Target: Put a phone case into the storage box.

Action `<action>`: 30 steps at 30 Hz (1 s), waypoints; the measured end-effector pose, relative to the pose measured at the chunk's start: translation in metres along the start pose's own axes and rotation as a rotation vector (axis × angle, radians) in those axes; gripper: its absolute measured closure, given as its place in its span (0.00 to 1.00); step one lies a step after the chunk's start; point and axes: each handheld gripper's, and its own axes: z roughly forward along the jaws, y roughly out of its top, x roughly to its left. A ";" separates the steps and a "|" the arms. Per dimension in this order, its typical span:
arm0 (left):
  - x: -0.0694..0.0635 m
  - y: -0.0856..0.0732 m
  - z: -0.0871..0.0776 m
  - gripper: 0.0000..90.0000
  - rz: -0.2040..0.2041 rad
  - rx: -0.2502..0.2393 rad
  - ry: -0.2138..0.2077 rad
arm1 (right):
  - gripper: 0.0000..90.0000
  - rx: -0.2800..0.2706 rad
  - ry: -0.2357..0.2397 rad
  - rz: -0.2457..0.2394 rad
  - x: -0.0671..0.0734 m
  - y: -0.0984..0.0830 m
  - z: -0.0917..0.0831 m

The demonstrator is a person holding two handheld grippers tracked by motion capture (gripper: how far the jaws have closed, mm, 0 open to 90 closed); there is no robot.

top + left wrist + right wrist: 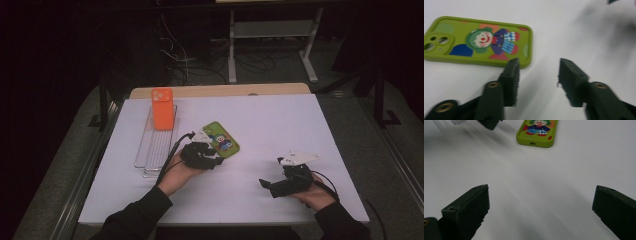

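White sheeting covers the table (280, 125), which stands in a dark room with cables and a metal frame on the floor behind it. Two phone cases are on it. One is a green phone case (222, 139) printed with a clown; it lies flat on the white surface, camera cut-outs at its far end, just right of the clear rack (150, 150). The other is an orange phone case (162, 109), standing upright at the far end of that single rack.

Two grippers are in use, one in each hand. The left gripper (537, 75) hovers at the near edge of the green case; its jaws stand apart with nothing between them, one fingertip overlapping the case's corner in the left gripper view, whether touching I cannot tell. The right gripper (540, 207) rests well apart from the case, toward the table's near right side, its jaws wide apart over bare white surface.
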 end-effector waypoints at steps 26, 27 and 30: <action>-0.014 -0.021 -0.012 0.00 0.099 0.010 -0.007 | 0.00 0.132 -0.006 0.108 -0.013 0.034 0.012; -0.012 -0.020 -0.013 0.00 0.112 0.018 -0.011 | 0.00 0.134 -0.011 0.111 -0.014 0.037 0.014; -0.011 -0.020 -0.013 0.00 0.108 0.013 -0.014 | 0.00 0.144 -0.017 0.130 -0.015 0.050 0.022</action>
